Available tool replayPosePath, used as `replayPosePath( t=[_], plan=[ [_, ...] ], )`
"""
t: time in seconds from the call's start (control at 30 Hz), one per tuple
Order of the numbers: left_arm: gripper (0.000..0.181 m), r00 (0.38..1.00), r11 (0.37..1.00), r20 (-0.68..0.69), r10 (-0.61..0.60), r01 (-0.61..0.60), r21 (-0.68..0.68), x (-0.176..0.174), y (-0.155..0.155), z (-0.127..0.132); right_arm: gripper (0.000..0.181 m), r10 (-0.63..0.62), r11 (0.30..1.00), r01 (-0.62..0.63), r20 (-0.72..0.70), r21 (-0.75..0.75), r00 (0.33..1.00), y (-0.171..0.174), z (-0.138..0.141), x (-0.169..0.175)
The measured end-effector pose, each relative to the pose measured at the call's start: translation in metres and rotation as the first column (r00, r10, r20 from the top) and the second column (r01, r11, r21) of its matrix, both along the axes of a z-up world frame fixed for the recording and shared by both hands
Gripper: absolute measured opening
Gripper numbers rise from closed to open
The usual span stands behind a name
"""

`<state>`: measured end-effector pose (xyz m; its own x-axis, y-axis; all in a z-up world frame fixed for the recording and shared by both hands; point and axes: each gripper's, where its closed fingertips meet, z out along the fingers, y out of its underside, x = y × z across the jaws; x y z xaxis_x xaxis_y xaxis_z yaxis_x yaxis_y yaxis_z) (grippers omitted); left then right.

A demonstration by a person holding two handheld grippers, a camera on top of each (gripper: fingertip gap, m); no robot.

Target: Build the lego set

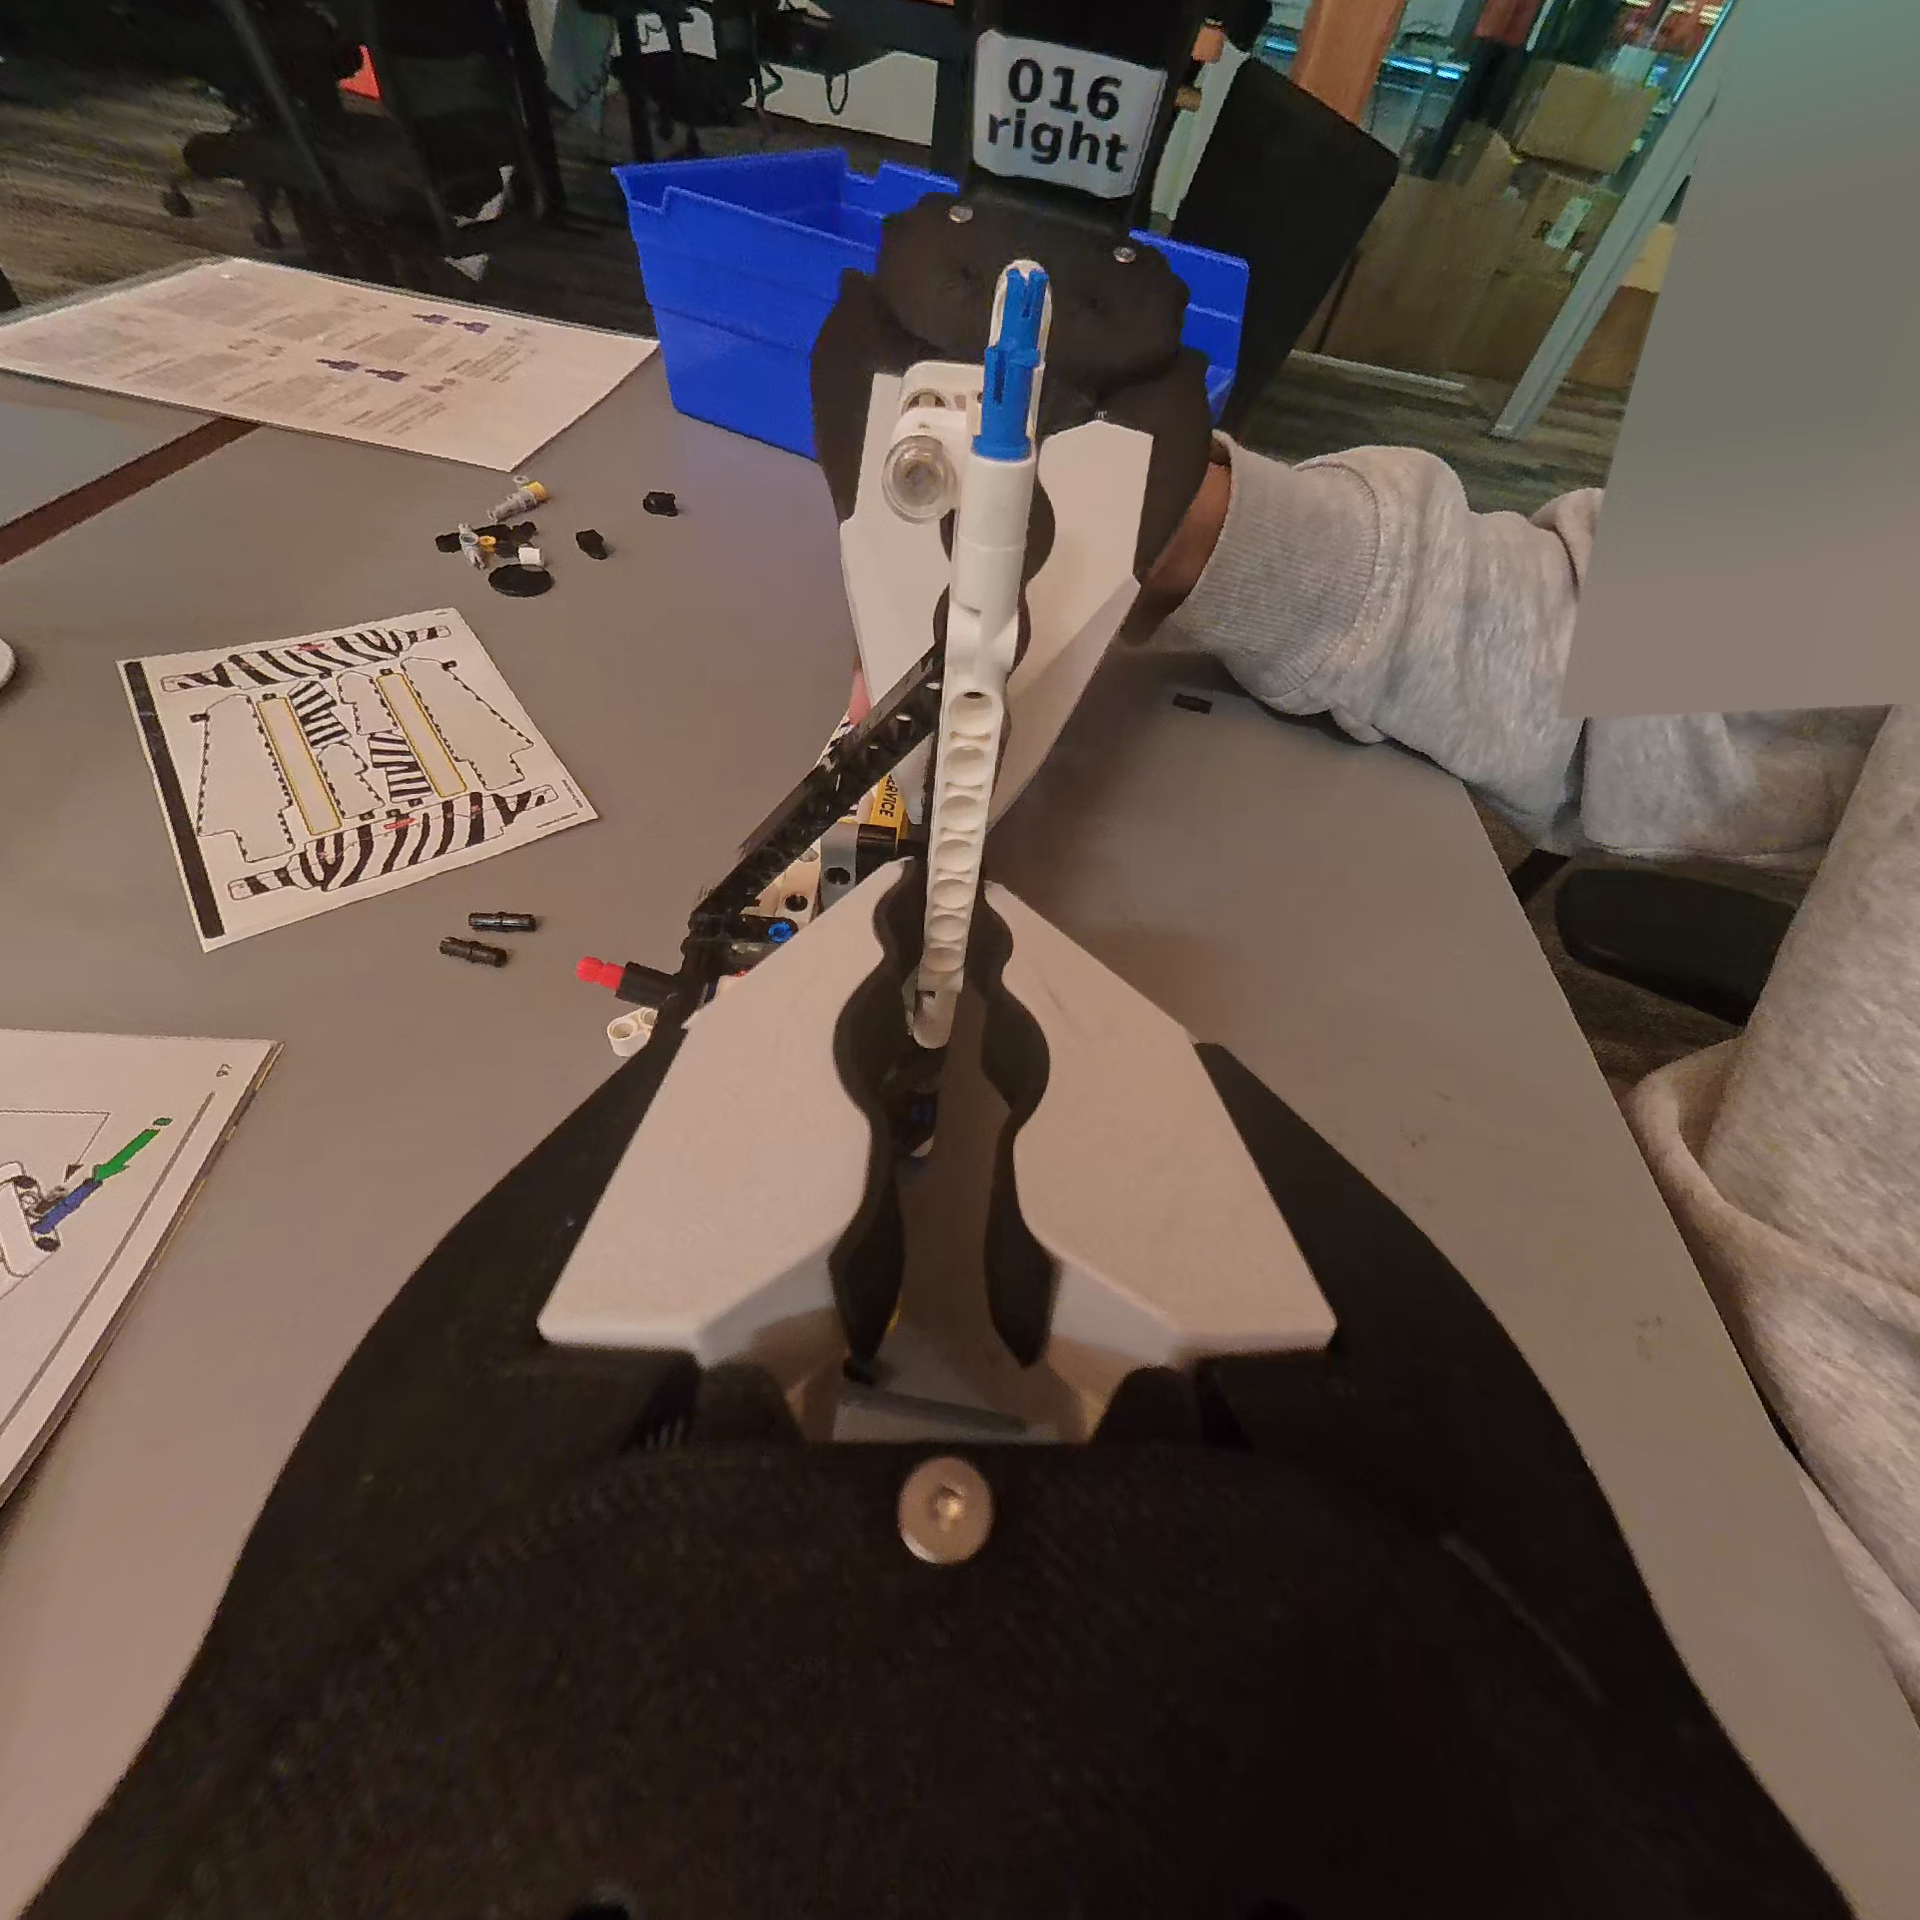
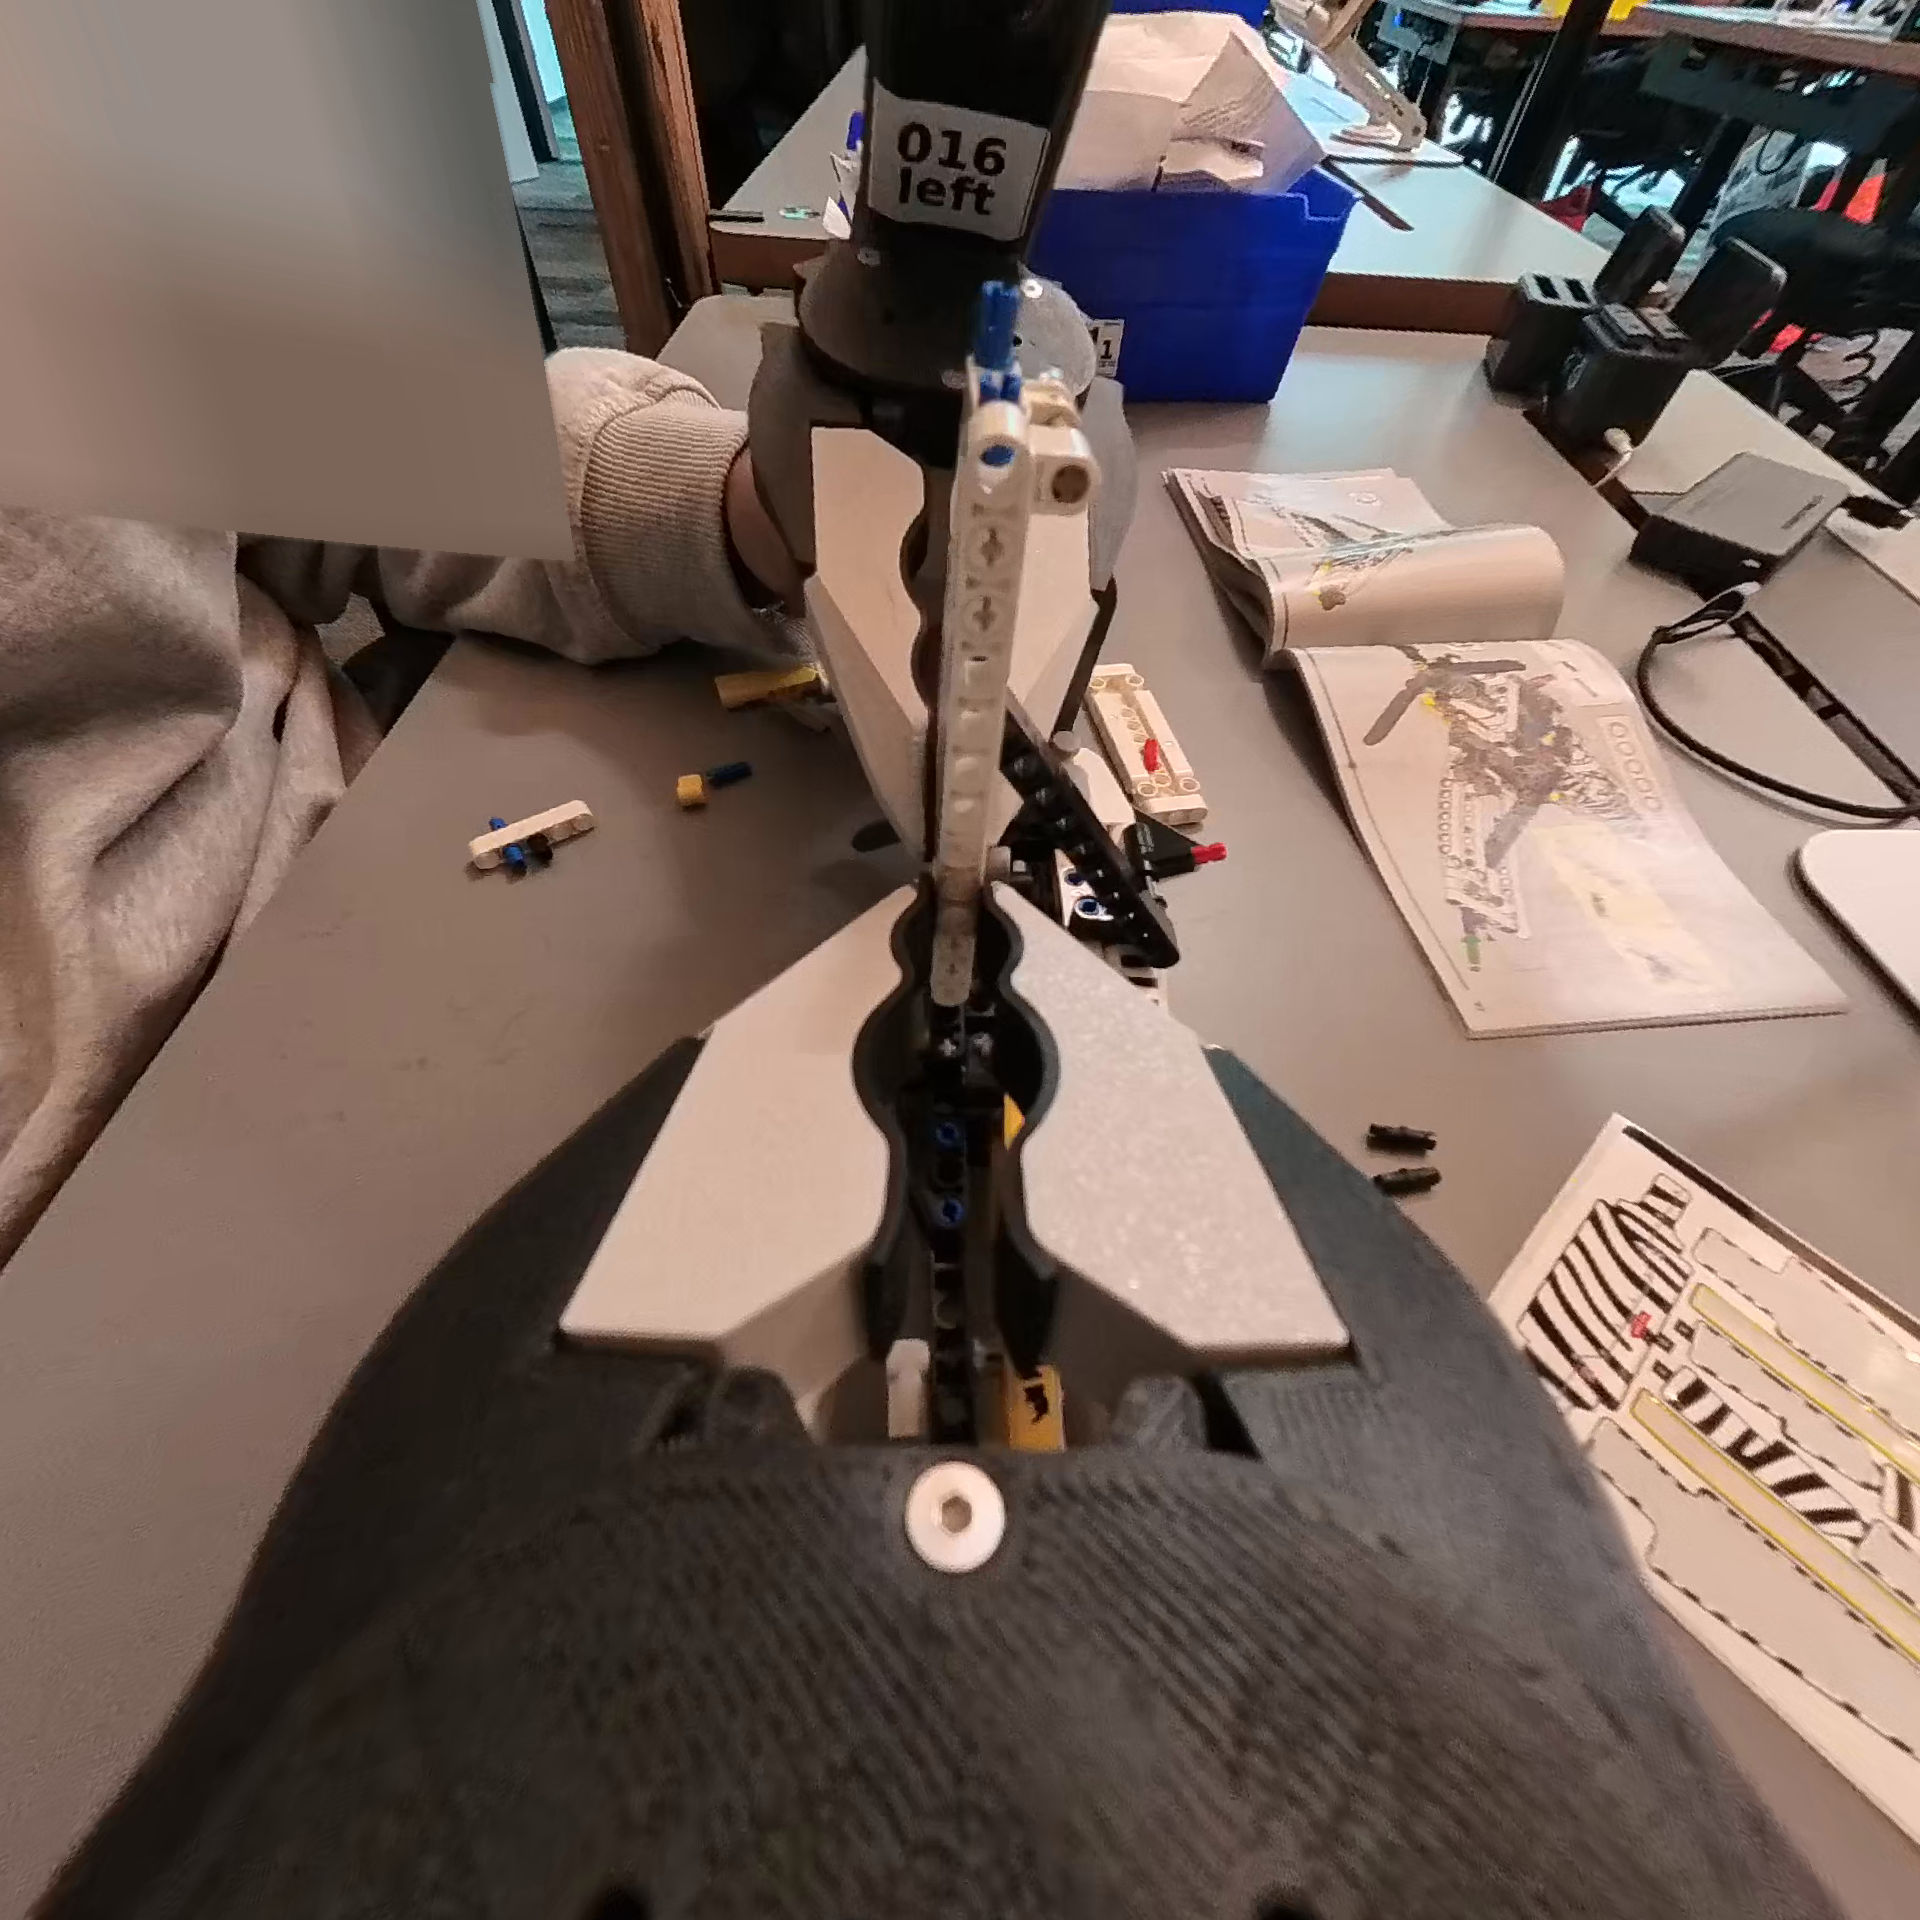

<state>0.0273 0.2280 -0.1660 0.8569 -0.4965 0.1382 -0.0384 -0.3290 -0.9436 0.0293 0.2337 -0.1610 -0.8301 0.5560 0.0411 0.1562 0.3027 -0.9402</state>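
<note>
Grey table (image 1: 1247, 883), filling both views. Lower half of each frame: my own grippers. My left gripper (image 1: 935, 997) has its jaws pinched on the lower end of the white beam (image 1: 966, 810), which runs up the centre of the frame to a blue pin (image 1: 1013, 364) at its top. My right gripper (image 2: 961, 935) has its jaws pressed onto the lego assembly (image 2: 956, 1195), black beams with blue pins lying between the pads; the white beam emerges from the tips. A black beam (image 1: 821, 821) slants to the lower left. Sticker sheet (image 1: 353, 769), left of centre. Two loose black pins (image 1: 488, 935) below it. Where beam and assembly join is hidden by the pads.
</note>
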Motion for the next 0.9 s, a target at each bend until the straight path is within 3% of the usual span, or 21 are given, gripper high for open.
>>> replayPosePath(
  t=[0.17, 0.3, 0.43, 0.73, 0.9],
  plan=[
    [0.005, 1.0, 1.0, -0.002, 0.002, -0.002, 0.002, 0.0, 0.0, 0.0, 0.012, -0.036, 0.998, 0.038, -0.039, 0.05, 0.999, 0.004, 0.0, -0.002],
    [0.005, 1.0, 1.0, 0.0, 0.005, -0.005, 0.004, 0.0, 0.0, 0.0, 0.018, -0.046, 0.999, 0.045, -0.077, -0.017, 0.996, 0.007, 0.014, -0.002],
    [0.005, 1.0, 1.0, 0.004, 0.013, -0.013, 0.012, 0.0, 0.0, 0.001, 0.01, -0.031, 0.995, 0.022, -0.097, -0.096, 0.995, 0.007, 0.027, 0.002],
    [0.016, 1.0, 0.999, 0.031, 0.006, -0.008, 0.054, 0.001, -0.005, 0.012, 0.007, -0.036, 0.998, 0.029, -0.111, -0.063, 0.993, 0.006, 0.026, 0.002],
    [0.006, 0.998, 0.991, 0.019, 0.052, -0.054, 0.121, -0.004, -0.005, 0.024, 0.007, -0.042, 0.997, 0.035, -0.113, -0.064, 0.993, 0.004, 0.026, 0.001]
  ],
)
